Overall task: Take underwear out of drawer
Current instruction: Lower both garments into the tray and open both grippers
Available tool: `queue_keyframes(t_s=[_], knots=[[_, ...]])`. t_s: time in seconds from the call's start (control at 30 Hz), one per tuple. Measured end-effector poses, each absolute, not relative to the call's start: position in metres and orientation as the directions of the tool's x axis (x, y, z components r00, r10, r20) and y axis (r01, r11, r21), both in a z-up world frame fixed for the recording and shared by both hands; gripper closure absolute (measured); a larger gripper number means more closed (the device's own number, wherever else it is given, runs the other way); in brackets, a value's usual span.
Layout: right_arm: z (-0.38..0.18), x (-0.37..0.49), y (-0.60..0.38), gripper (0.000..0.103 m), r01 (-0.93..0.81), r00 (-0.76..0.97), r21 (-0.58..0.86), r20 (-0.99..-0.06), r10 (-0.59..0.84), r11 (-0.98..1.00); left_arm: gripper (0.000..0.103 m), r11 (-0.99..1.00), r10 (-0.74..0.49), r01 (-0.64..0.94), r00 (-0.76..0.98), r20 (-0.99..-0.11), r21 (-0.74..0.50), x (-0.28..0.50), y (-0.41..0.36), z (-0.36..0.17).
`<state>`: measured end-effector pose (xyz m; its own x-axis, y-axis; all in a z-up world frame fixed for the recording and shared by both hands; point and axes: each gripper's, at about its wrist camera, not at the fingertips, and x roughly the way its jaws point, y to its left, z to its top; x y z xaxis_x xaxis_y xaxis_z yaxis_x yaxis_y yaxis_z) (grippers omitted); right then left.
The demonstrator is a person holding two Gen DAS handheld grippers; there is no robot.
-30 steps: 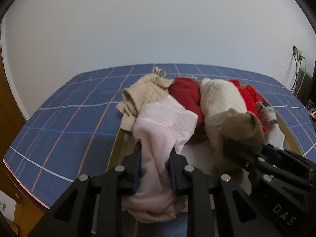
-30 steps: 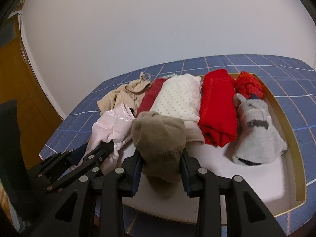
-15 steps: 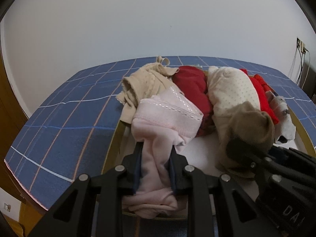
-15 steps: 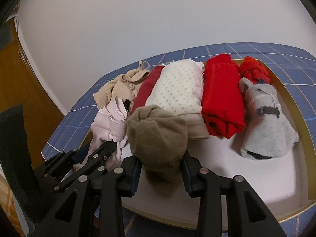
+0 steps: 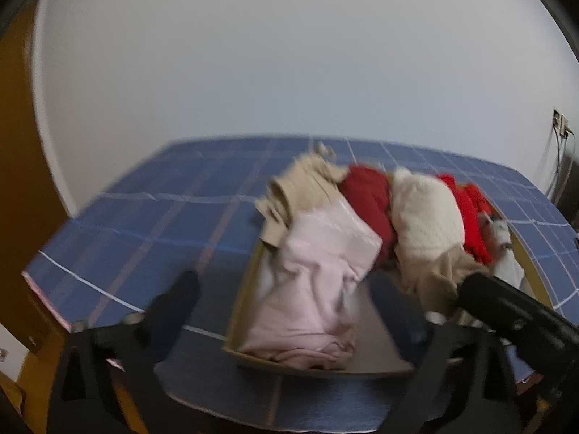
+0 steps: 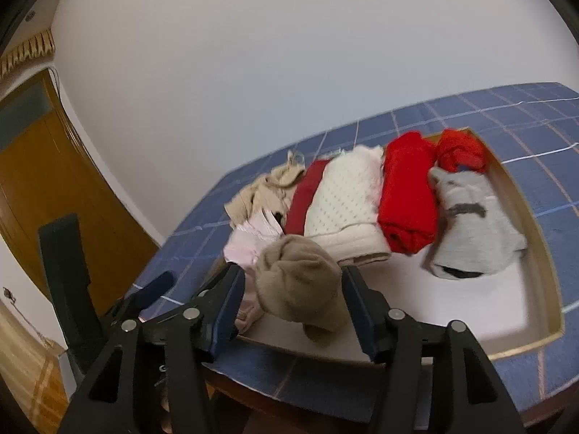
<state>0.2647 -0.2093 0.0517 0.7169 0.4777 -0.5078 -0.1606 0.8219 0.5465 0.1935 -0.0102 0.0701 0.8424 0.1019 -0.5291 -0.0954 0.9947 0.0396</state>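
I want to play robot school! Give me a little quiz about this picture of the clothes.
1. True or false: the grey rolled sock lies outside the shallow cardboard drawer tray.
2. What sits between the fingers of the right gripper? A) a red roll B) the brown knitted bundle C) nothing
3. Fill in: the checked cloth under the tray is mostly ____.

Key: 1 false, it lies inside the tray. 2 B; the jaws are opening and the pads no longer press on the bundle. 3 blue.
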Motion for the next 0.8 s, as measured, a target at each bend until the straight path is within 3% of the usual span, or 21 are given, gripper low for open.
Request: queue_keyframes(t_s=[0.1, 0.63, 0.8], knots=[[0.057, 0.254, -0.215, 0.036, -0.151, 0.737, 0.561, -0.485, 0.47, 0.814, 0.0, 0.993, 0.115, -0.1, 0.863, -0.493, 0.057, 0.182, -0.011, 0.077], [0.067, 0.21, -0.227, 0.034, -0.125, 0.781, 0.522, -0.473, 0.409, 0.843, 0.0, 0.995, 0.091, -0.059, 0.861, -0.5, 0.08, 0.147, -0.021, 0.077], [0.075, 0.193, -0.232, 0.025, -0.121, 0.808, 0.505, -0.45, 0.38, 0.855, 0.0, 0.996, 0.086, -0.059, 0.861, -0.501, 0.069, 0.137, -0.021, 0.077]])
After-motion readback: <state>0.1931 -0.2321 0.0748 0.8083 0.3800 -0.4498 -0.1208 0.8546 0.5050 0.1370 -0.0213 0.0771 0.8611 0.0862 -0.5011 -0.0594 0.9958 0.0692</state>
